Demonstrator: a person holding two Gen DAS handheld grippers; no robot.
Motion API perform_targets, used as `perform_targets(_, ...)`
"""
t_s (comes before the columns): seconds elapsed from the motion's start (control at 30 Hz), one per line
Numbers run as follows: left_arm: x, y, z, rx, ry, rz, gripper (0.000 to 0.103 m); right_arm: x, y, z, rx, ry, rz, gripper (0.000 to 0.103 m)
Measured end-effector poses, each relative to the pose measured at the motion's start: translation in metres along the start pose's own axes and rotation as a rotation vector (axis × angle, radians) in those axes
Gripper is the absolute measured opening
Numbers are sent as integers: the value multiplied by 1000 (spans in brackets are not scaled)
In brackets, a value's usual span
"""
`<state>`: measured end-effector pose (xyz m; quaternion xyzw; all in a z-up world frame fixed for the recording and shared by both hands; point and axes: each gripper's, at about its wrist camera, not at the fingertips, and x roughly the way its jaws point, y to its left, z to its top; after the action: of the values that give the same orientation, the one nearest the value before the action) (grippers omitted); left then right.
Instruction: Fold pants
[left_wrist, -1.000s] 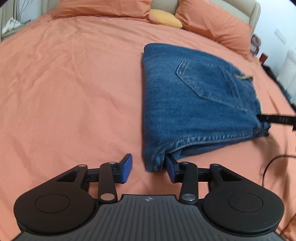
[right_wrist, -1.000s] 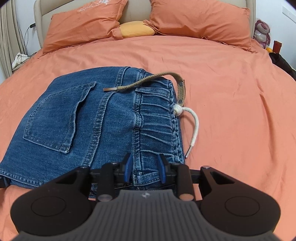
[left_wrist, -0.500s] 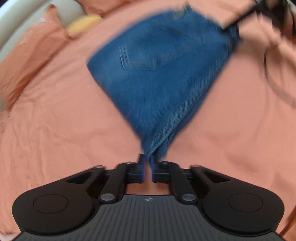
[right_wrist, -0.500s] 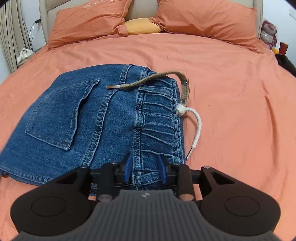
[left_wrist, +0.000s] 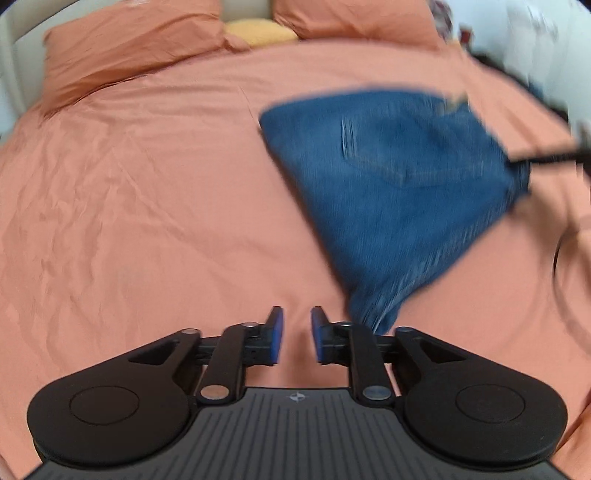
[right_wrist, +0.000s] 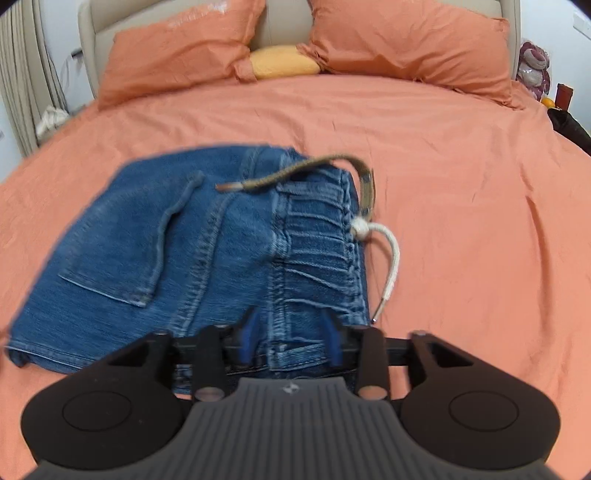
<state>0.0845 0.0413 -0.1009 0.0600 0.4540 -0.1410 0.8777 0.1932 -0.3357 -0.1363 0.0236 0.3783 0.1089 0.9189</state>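
Folded blue jeans (left_wrist: 399, 177) lie on the orange bed, back pocket up, blurred in the left wrist view. My left gripper (left_wrist: 297, 334) is open and empty, just left of the jeans' near corner. In the right wrist view the jeans (right_wrist: 192, 251) show their waistband, with a brown and white drawstring (right_wrist: 369, 206) lying loose at its right edge. My right gripper (right_wrist: 290, 332) sits over the waistband's near edge with its jaws apart on either side of the denim. The right gripper's finger also shows in the left wrist view (left_wrist: 543, 157) at the jeans' far right corner.
The orange bed sheet (right_wrist: 461, 184) stretches wide on all sides. Orange pillows (right_wrist: 406, 40) and a small yellow pillow (right_wrist: 284, 62) lie at the headboard. A black cable (left_wrist: 565, 258) lies at the right. Curtains (right_wrist: 22, 74) and clutter stand beside the bed.
My left gripper was shut on the jeans' near corner half a second ago; now it is open and has let the corner go. The jeans shifted on the bed. My right gripper opened slightly.
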Motion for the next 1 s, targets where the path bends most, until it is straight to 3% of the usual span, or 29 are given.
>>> perform_targets(0.1,-7,6,23,-108,-49,-46,44,-18,-5,-2,40,-36,27,65)
perform_targets(0.17,-6,7,39,-156,-73,-72,52,-27,-13,-4,79,-50,28,65)
perform_targets(0.23,3,7,55,-194,-91,-90,61,-28,-29,-6,160,-46,42,72)
perform_targets(0.33,23,8,71,-264,-97,-131,67,-20,-57,-7,312,-30,85,75)
perform_targets(0.53,79,15,92,-370,-36,-185,70,18,-92,-4,469,34,196,77)
perform_targets(0.73,113,22,103,-379,3,-172,74,51,-107,8,506,64,272,77)
perform_targets(1.0,135,28,102,-384,14,-231,80,78,-120,13,547,50,355,75)
